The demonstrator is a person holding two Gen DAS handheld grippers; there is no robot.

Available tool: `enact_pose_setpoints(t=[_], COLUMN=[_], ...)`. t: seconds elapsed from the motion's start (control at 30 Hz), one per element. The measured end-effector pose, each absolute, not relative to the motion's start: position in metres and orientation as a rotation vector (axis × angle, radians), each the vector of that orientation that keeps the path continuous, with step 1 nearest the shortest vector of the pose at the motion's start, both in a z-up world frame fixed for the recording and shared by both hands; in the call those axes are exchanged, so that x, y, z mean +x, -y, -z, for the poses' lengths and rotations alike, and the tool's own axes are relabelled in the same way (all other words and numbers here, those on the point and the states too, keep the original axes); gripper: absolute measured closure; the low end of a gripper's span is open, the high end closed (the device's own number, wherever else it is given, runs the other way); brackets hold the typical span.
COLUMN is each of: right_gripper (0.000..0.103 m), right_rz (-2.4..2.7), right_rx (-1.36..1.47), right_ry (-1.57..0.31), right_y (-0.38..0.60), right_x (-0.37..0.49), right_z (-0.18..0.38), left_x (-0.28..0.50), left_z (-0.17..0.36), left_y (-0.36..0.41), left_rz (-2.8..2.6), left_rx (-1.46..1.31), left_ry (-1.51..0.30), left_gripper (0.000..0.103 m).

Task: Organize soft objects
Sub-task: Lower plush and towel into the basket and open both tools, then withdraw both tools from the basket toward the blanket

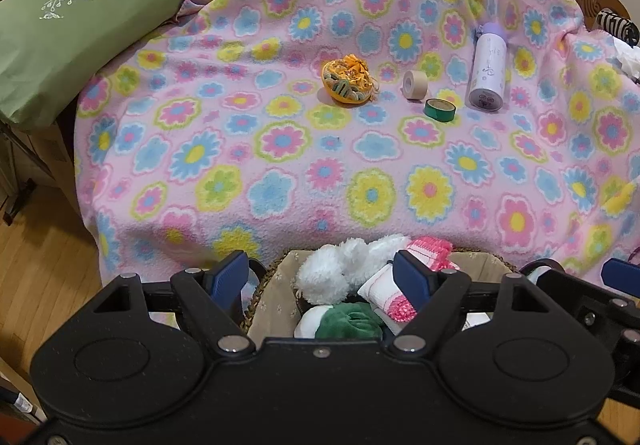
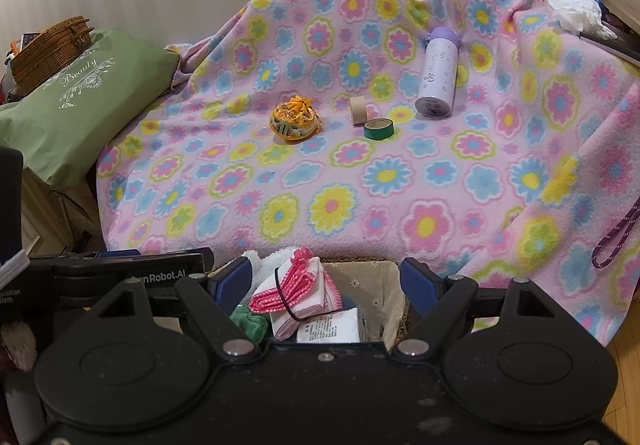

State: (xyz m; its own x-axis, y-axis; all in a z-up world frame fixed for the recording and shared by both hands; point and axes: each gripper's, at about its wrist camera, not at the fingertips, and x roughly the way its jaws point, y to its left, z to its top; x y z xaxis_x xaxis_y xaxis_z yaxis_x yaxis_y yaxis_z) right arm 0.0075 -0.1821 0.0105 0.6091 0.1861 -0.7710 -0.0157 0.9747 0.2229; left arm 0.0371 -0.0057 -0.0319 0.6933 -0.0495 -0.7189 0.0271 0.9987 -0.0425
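Both grippers, left (image 1: 326, 277) and right (image 2: 326, 279), hang wide open and empty over the lined basket (image 2: 384, 285) at the near edge. Inside lie white fluffy item (image 1: 340, 265), pink-trimmed cloth (image 2: 296, 289) and green cloth (image 1: 348, 319).

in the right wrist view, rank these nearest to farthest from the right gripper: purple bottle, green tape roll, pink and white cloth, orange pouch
1. pink and white cloth, in the lined basket between the jaws of the right gripper.
2. green tape roll, mid-blanket, slightly right.
3. orange pouch, mid-blanket, left of the tape; too close to the tape to rank firmly.
4. purple bottle, lying farther back on the right.
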Motion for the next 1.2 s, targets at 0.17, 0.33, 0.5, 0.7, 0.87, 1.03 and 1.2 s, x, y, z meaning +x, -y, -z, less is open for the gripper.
enact_pose_setpoints(t=[0.17,0.33,0.5,0.7,0.87,1.03,1.2], right_gripper=[0.021,0.02,0.02,0.019,0.018,0.017,0.016], right_rz=[-0.114,-0.11,-0.105,-0.097,-0.097,-0.093,-0.09], right_rx=[0.194,0.171,0.161,0.162,0.161,0.167,0.156], right_ry=[-0.904,-0.894,-0.879,-0.872,-0.875,-0.876,-0.859], right_y=[0.183,0.182,0.183,0.184,0.184,0.184,0.185], right_x=[0.009,0.012,0.017,0.019,0.018,0.019,0.024], right_z=[-0.012,-0.013,-0.015,-0.017,-0.016,-0.016,-0.017], left_x=[0.037,0.039,0.042,0.044,0.044,0.044,0.049], left_z=[0.032,0.033,0.034,0.033,0.034,0.034,0.032], left_y=[0.006,0.004,0.004,0.004,0.004,0.004,0.003], left_rz=[0.046,0.042,0.035,0.036,0.043,0.044,0.037], left_rx=[-0.022,-0.011,0.005,0.009,0.013,0.018,0.047], left_ry=[-0.805,-0.807,-0.81,-0.811,-0.812,-0.814,-0.8], left_gripper=[0.028,0.028,0.027,0.027,0.027,0.027,0.027])
